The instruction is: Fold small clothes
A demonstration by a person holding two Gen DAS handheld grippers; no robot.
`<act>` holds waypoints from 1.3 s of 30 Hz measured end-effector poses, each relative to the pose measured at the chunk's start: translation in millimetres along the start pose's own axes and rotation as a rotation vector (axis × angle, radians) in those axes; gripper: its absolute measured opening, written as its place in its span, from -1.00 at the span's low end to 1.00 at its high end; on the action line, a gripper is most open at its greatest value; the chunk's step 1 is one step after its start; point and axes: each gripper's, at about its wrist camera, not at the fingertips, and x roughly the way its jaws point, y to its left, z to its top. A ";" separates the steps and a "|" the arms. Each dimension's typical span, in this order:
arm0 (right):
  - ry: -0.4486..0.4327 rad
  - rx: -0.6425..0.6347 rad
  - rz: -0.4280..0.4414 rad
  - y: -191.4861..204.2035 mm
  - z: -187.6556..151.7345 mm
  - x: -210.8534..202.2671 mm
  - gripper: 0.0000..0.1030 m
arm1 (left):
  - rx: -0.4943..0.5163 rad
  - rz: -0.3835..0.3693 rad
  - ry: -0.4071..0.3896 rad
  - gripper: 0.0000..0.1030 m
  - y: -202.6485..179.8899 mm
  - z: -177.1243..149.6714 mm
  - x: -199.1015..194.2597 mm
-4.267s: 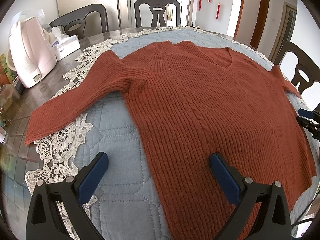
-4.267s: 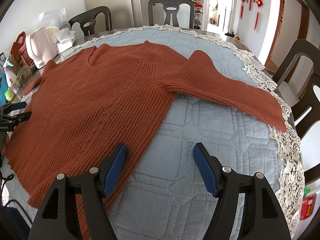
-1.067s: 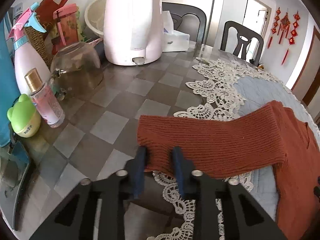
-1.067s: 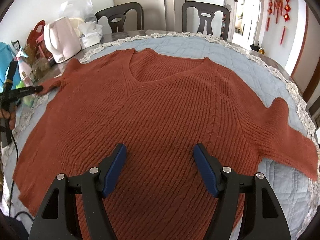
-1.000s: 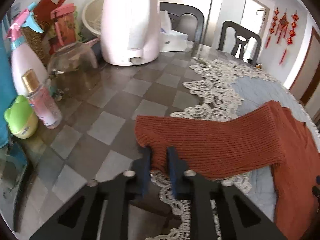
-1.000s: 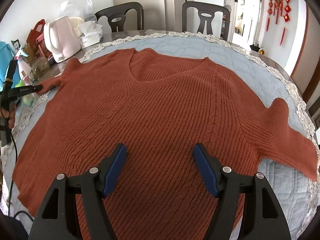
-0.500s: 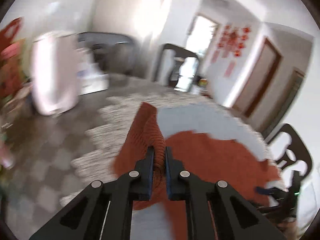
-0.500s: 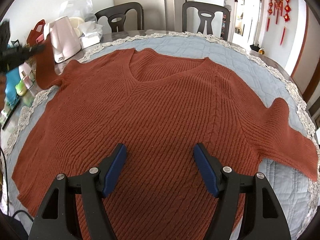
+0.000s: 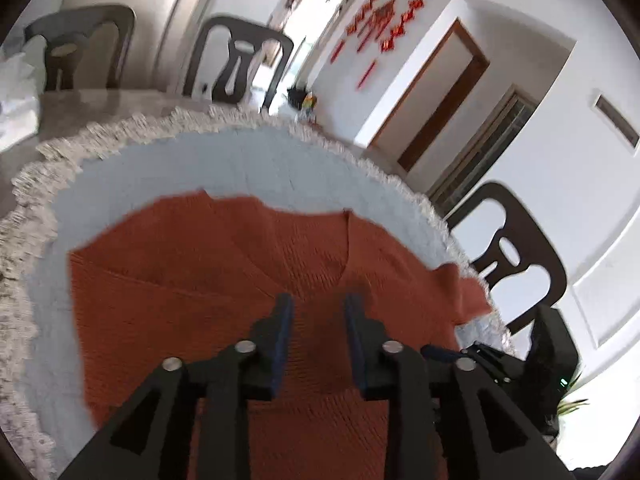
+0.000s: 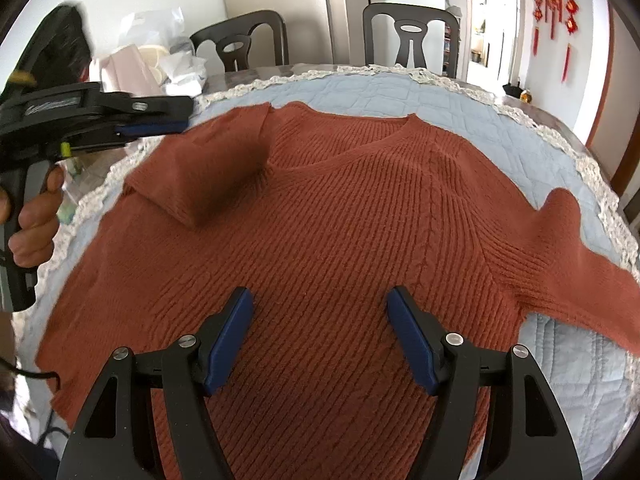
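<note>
A rust-red knit sweater (image 10: 344, 232) lies flat, front up, on the blue quilted cover (image 10: 400, 88). Its left sleeve (image 10: 208, 168) is folded inward over the chest; the right sleeve (image 10: 580, 264) still stretches out to the side. My left gripper (image 10: 186, 118), held by a hand (image 10: 28, 224), hovers by the folded sleeve's cuff. In the left wrist view the left gripper (image 9: 320, 304) is above the sweater (image 9: 168, 304), its jaws opening with no cloth pinched between them. My right gripper (image 10: 320, 336) stands open over the sweater's lower body, holding nothing.
White lace trim (image 10: 560, 136) rings the cover. Dark chairs (image 10: 408, 36) stand behind the table and another chair (image 9: 516, 264) at the right side. A pale kettle (image 10: 128, 68), bags and tissues crowd the far left corner.
The left gripper, shut on the left sleeve's cuff, lifted it off the table edge, swung it over the sweater's chest and let go. The right gripper stayed still.
</note>
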 end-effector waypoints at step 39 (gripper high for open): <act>0.091 0.027 0.038 7.7 49.6 34.8 -0.75 | 0.044 0.255 0.037 -0.26 69.2 -33.5 -15.9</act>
